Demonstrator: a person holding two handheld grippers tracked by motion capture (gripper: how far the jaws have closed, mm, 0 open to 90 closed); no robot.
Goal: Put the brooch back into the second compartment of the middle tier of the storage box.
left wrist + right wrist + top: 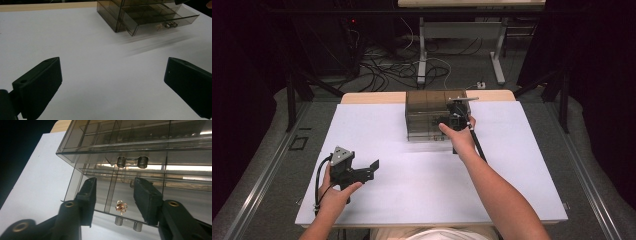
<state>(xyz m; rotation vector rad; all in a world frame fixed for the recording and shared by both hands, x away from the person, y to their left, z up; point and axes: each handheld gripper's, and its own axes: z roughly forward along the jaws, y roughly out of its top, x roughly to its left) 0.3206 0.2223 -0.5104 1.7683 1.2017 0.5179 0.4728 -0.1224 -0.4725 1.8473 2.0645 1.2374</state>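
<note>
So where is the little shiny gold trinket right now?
The small gold trinket lies in the pulled-out bottom drawer of the smoky plastic drawer box, below and between the right gripper's open jaws.

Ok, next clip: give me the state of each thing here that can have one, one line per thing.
Smoky clear drawer box: upright at the table's far edge.
Bottom drawer: pulled out.
Upper drawer: pushed in.
Small gold trinket: lying loose in the open drawer, not gripped.
Right gripper: open, jaws over the trinket.
Left gripper: open, holding nothing, above the white table.
</note>
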